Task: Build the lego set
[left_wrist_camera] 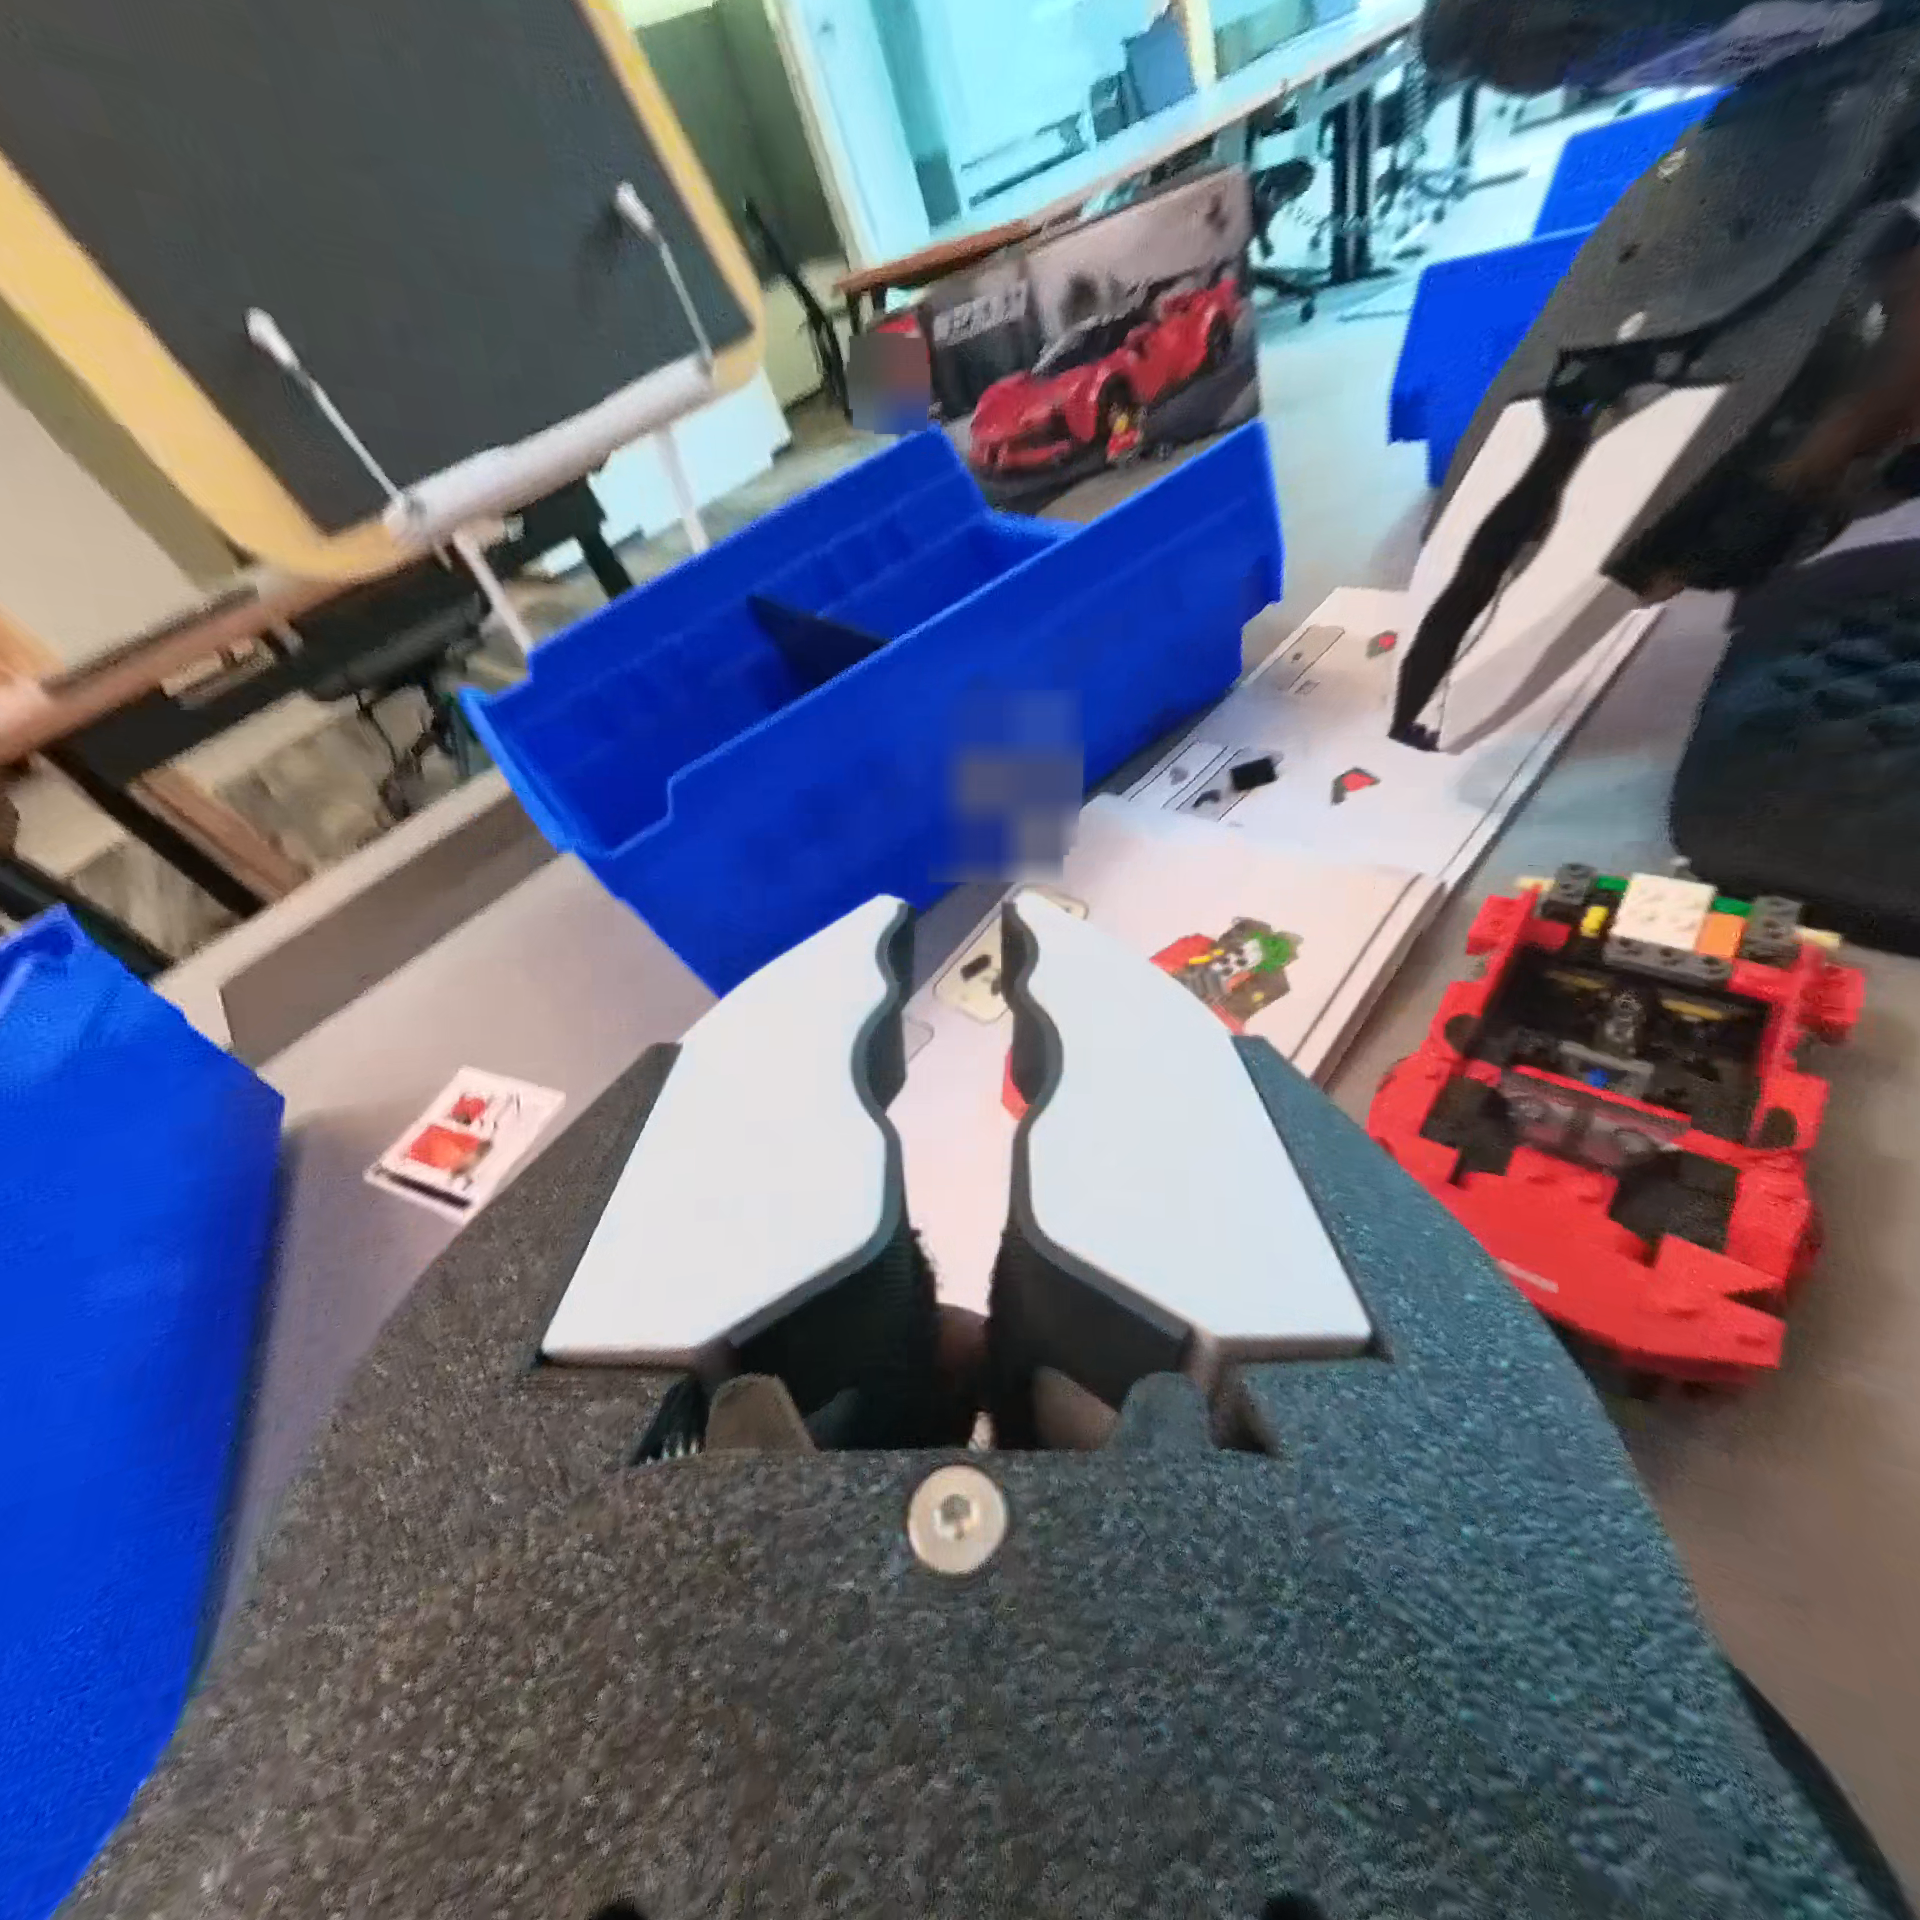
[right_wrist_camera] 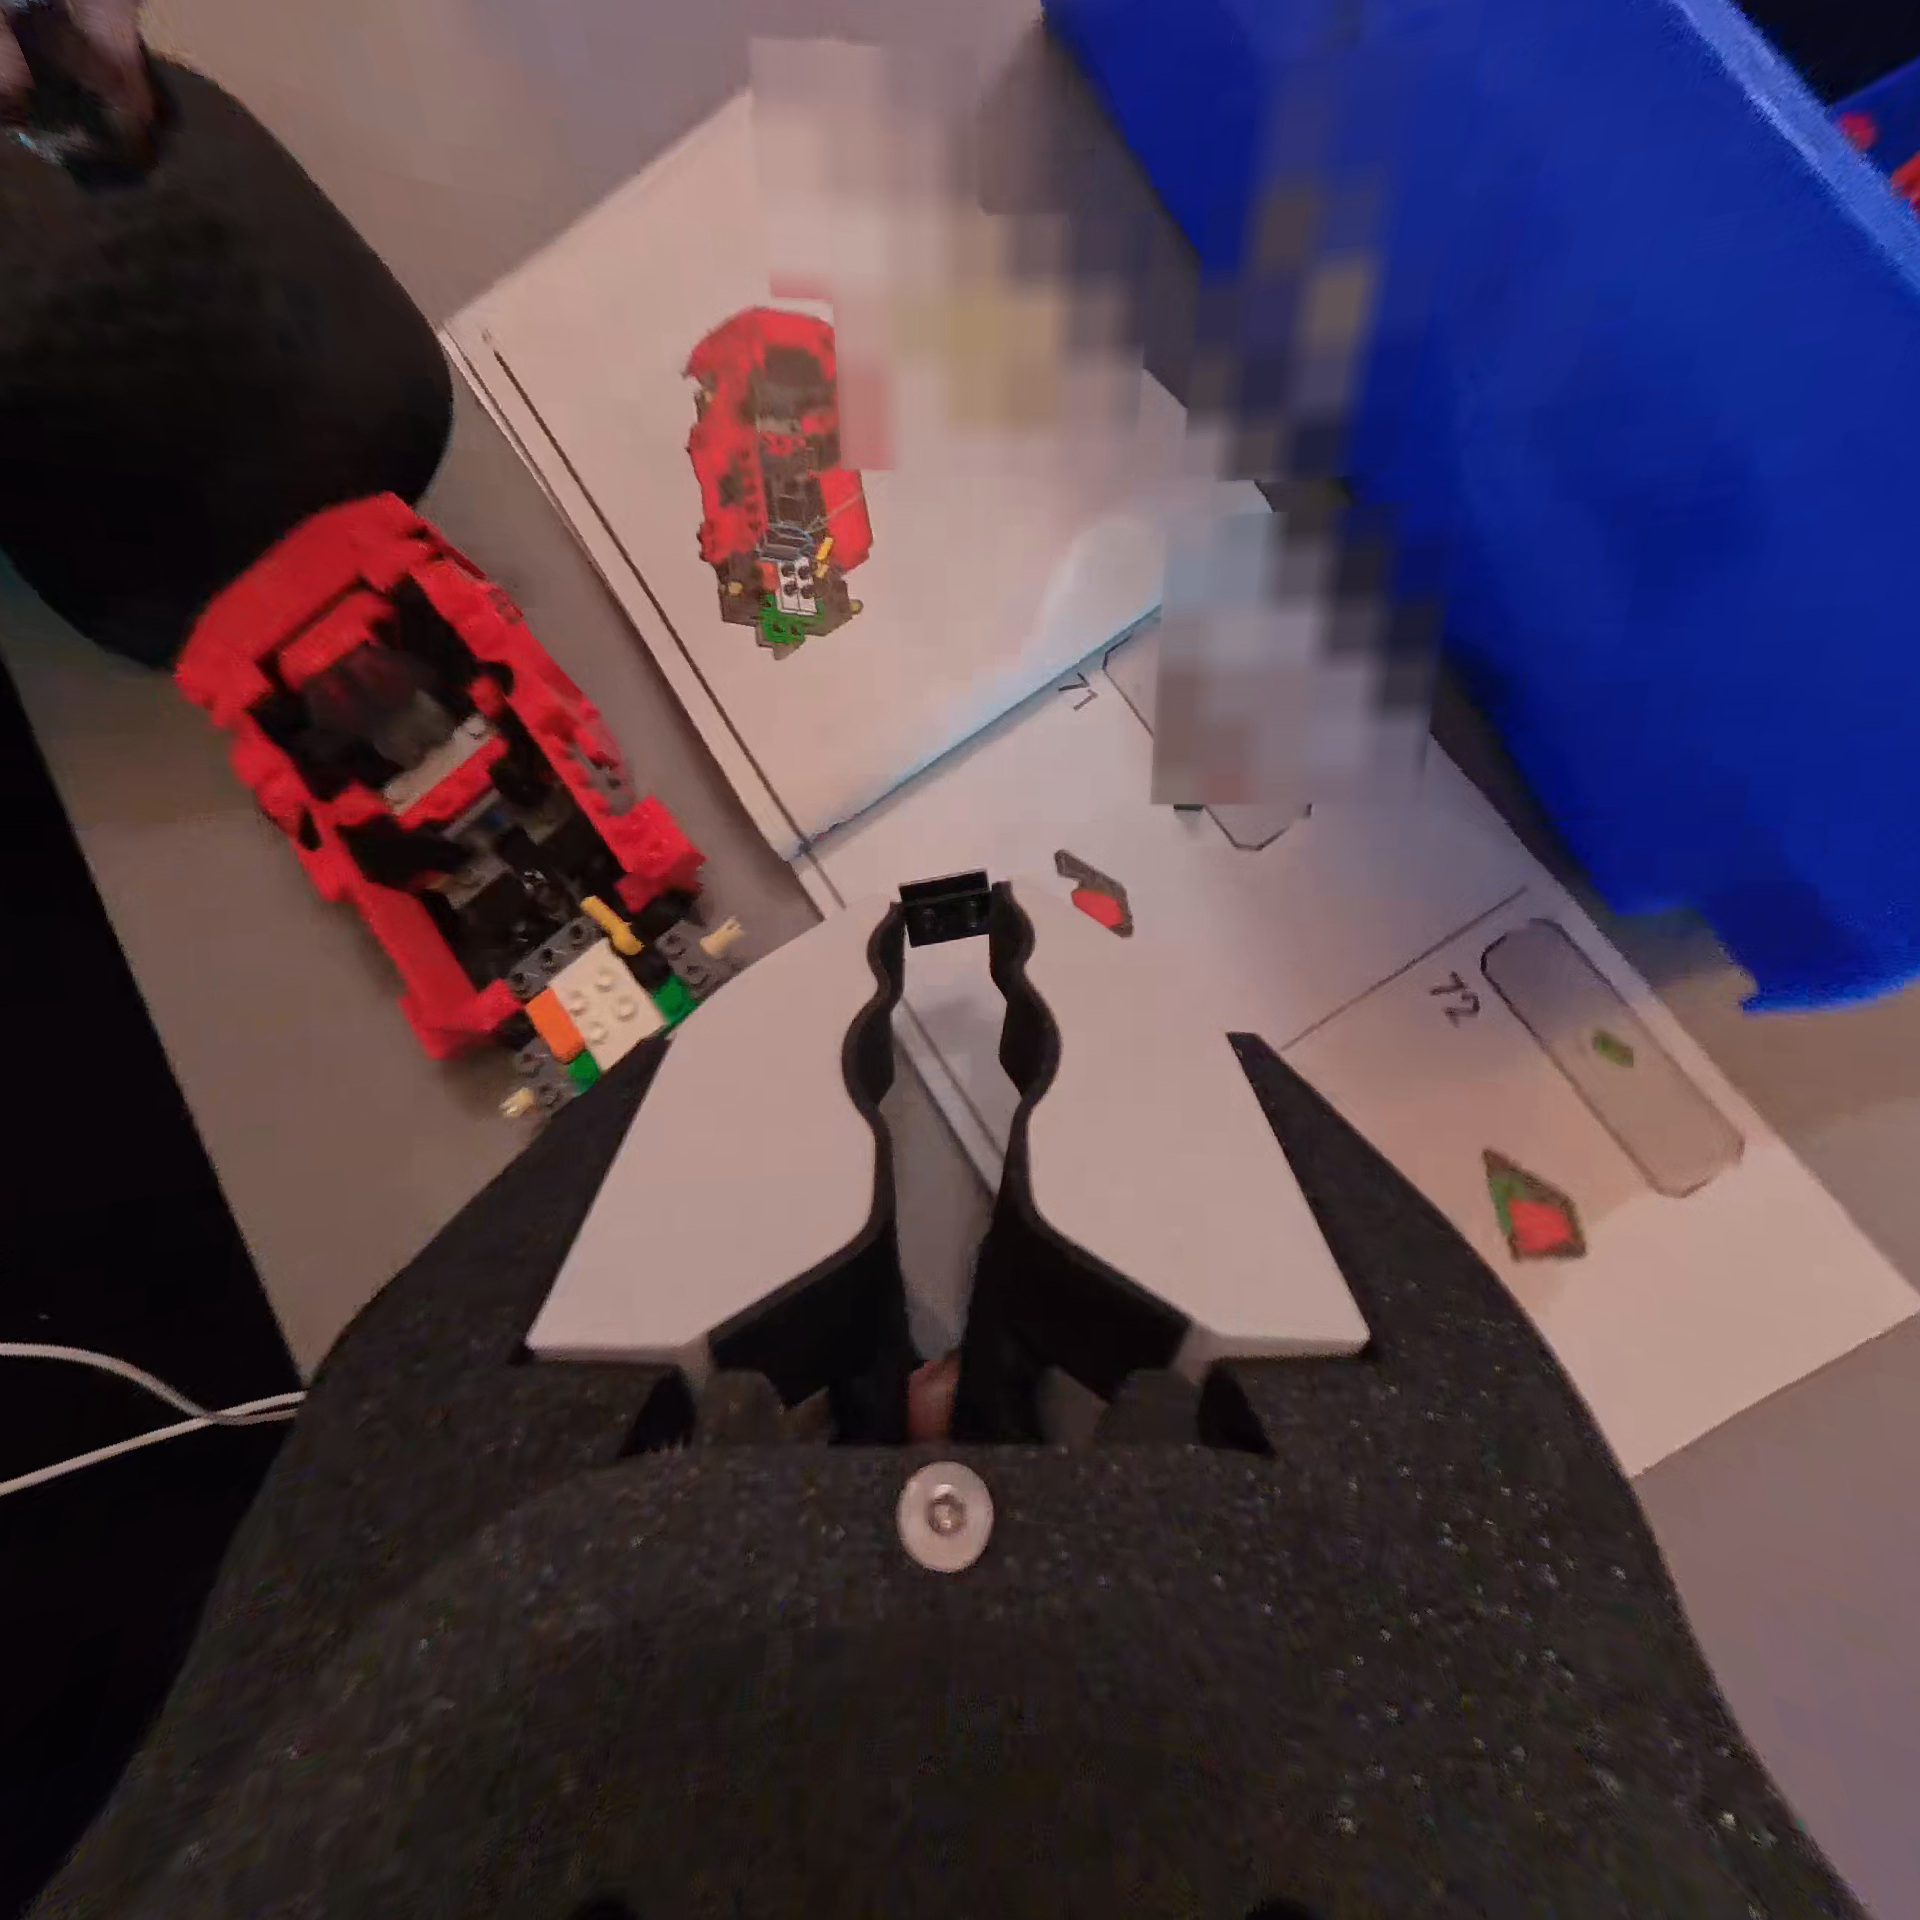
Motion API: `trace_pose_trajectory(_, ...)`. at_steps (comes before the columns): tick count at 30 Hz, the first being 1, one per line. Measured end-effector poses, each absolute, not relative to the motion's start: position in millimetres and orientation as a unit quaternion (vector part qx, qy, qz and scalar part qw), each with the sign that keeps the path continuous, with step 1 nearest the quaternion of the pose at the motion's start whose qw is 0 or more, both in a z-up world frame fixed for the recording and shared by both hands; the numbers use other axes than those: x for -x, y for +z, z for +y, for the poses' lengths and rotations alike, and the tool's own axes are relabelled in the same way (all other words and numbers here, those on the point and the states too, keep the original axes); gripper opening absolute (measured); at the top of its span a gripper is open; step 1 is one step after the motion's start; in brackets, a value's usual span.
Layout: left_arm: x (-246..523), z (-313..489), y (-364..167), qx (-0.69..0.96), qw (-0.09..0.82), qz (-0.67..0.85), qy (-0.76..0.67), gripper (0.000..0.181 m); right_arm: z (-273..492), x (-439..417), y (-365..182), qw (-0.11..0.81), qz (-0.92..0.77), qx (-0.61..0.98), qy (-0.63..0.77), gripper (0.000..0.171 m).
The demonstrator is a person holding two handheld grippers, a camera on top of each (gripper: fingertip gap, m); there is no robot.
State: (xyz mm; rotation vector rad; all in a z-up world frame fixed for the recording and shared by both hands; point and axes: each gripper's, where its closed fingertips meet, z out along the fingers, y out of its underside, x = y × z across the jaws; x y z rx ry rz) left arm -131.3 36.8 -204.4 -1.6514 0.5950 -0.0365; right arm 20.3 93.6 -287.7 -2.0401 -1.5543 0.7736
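Note:
The partly built red Lego car lies on the grey table, right of my left gripper. That gripper hovers over the open instruction booklet, its jaws a narrow gap apart with nothing between them. My right gripper is shut on a small black brick, held at the fingertips above the booklet. The car lies to its left, with white, orange and green pieces at the near end. The right gripper also shows in the left wrist view, pointing down at the booklet.
A blue bin with a black divider stands behind the booklet and also shows in the right wrist view. Another blue bin is at the near left. The set's box stands behind. A small sticker sheet lies on the table. Spacing between my two grippers at the tips: around 20 centimeters.

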Motion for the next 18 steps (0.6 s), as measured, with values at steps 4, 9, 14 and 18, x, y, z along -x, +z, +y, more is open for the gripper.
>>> trace_pose_trajectory(4, 142, 46, -228, 0.752, 0.617, 0.232, -0.033, 0.014, 97, -9, -302, 0.200, -0.619, 0.720, 0.240, 0.015)
trace_pose_trajectory(9, 139, 46, -232, 0.747, 0.612, 0.257, -0.047, 0.015, 100, -12, -314, 0.174, -0.638, 0.722, 0.202, 0.016)
trace_pose_trajectory(14, 136, 44, -233, 0.744, 0.610, 0.264, -0.067, 0.015, 100, -12, -315, 0.169, -0.633, 0.727, 0.205, 0.016)
trace_pose_trajectory(18, 137, 42, -228, 0.734, 0.623, 0.258, -0.082, 0.015, 100, -13, -316, 0.164, -0.632, 0.730, 0.200, 0.017)
